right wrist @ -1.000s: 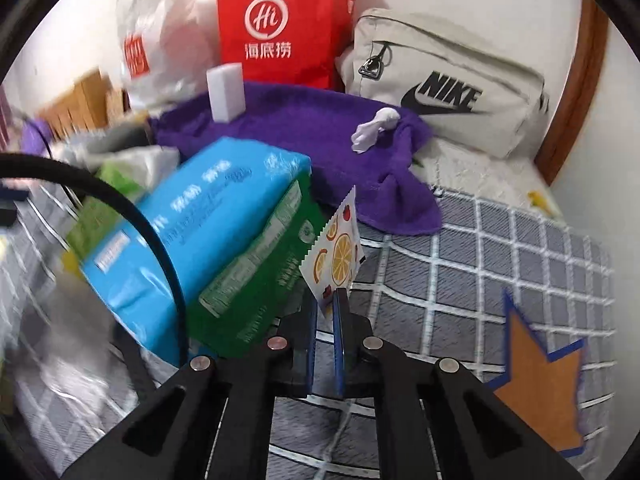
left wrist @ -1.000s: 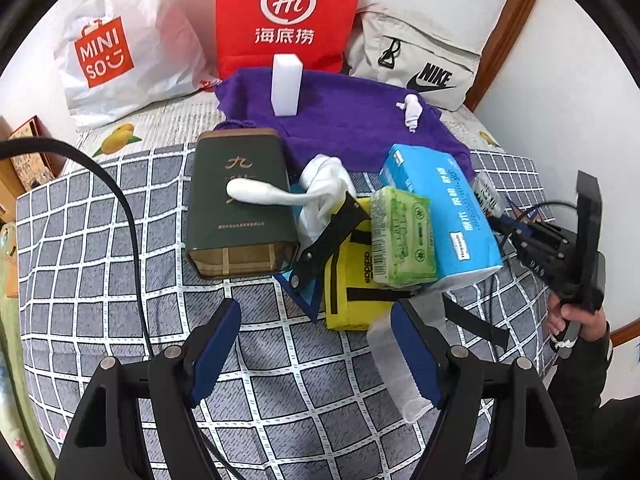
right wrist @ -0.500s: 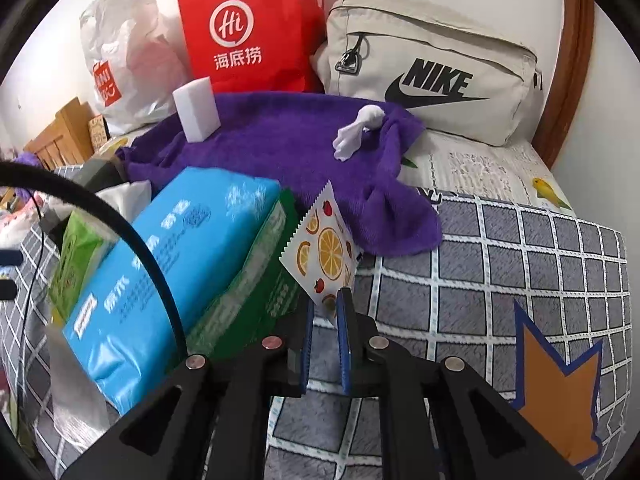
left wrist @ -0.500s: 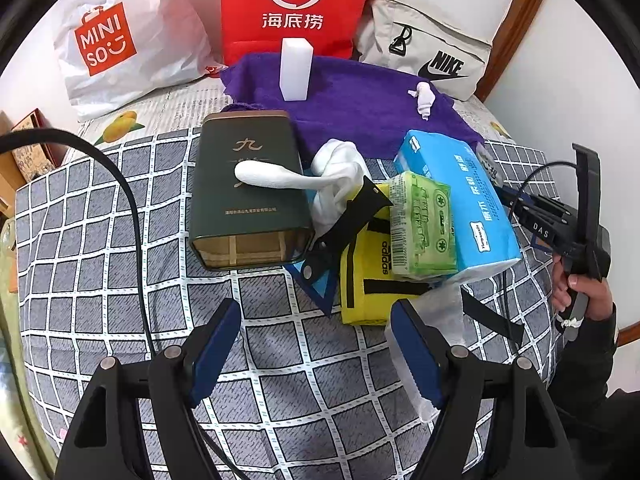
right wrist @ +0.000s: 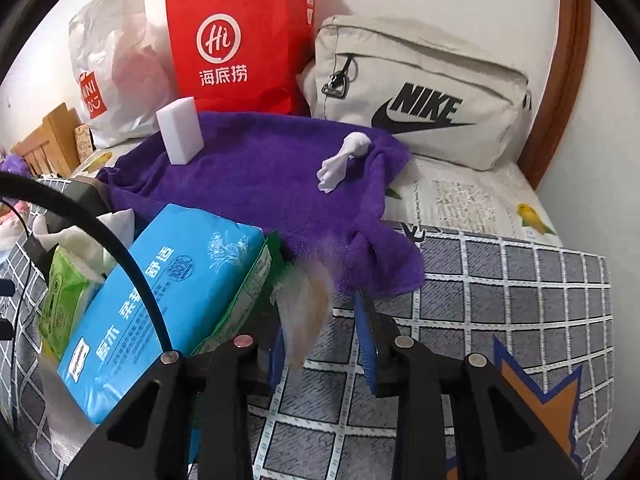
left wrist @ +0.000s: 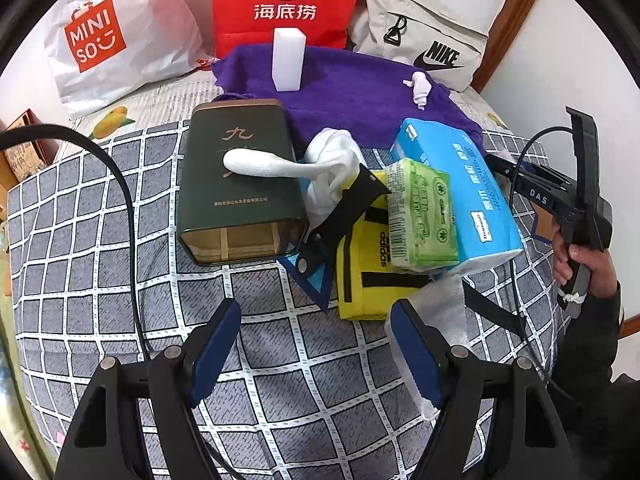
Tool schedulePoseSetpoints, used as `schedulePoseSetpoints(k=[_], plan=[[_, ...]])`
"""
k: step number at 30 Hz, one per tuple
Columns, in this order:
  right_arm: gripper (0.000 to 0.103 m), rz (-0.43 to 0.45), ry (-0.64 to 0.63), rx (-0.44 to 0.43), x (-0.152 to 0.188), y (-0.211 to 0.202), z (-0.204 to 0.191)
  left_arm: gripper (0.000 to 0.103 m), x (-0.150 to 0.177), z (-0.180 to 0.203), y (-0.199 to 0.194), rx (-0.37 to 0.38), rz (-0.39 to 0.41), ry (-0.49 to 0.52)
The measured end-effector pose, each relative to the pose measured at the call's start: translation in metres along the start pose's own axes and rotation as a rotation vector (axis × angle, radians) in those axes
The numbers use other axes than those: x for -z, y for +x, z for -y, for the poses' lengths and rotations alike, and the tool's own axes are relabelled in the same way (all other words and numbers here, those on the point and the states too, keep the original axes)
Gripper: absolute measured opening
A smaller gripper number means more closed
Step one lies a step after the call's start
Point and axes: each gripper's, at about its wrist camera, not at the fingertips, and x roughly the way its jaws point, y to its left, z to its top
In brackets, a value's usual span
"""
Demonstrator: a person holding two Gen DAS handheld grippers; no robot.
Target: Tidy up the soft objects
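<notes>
On the checked bed cover lies a pile: a blue tissue pack (left wrist: 460, 184), a green tissue pack (left wrist: 424, 212), a yellow Adidas bag (left wrist: 368, 276), a white cloth (left wrist: 332, 168) and a dark green tin (left wrist: 236, 176). A purple towel (right wrist: 256, 176) behind carries a white sponge block (right wrist: 180, 136) and a small white wad (right wrist: 340, 164). My left gripper (left wrist: 316, 344) is open and empty in front of the pile. My right gripper (right wrist: 320, 340) is open; a small fruit-print sachet (right wrist: 304, 312) shows blurred between its fingers, beside the blue pack (right wrist: 160, 300).
A red paper bag (left wrist: 288, 4), a white Miniso bag (left wrist: 104, 40) and a beige Nike bag (right wrist: 420, 96) stand along the wall. A clear plastic bag (left wrist: 440, 312) lies by my left gripper's right finger. The right gripper's body (left wrist: 560, 200) shows at the bed's right edge.
My right gripper has opened and the fruit-print sachet it pinched is dropping, blurred. My left gripper has drawn back slightly and stays open.
</notes>
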Motion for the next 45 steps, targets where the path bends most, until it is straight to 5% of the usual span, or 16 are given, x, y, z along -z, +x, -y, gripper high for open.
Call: schedulePoseSetpoints(k=[3,4,5,14,21,29,39,45], plan=[[0.024,-0.015,0.005,-0.011,-0.003,0.010,0.001,0.076,0.001,-0.002,0.001,-0.006,-0.004,-0.007],[0.007,-0.033,0.006,-0.024,-0.004,0.013,0.001,0.076,0.001,-0.003,0.001,-0.003,-0.002,-0.008],[0.004,-0.044,0.011,-0.040,-0.004,0.015,0.001,0.076,0.002,-0.004,0.000,-0.002,-0.002,-0.009],[0.006,-0.106,0.086,-0.148,0.012,0.006,0.006,0.076,0.007,-0.008,0.003,-0.010,-0.013,-0.019],[0.005,-0.128,0.067,-0.132,0.028,0.006,0.003,0.076,0.010,-0.003,0.004,-0.009,-0.016,-0.005],[0.004,-0.049,0.064,-0.142,0.027,-0.029,-0.001,0.076,0.018,0.011,0.002,0.051,-0.001,0.016],[0.004,-0.026,0.051,-0.152,0.035,-0.058,-0.012,0.080,0.042,0.070,0.049,0.097,-0.134,0.141],[0.004,-0.034,0.065,-0.134,0.042,-0.060,-0.008,0.078,0.043,0.076,0.050,0.072,-0.054,0.110]])
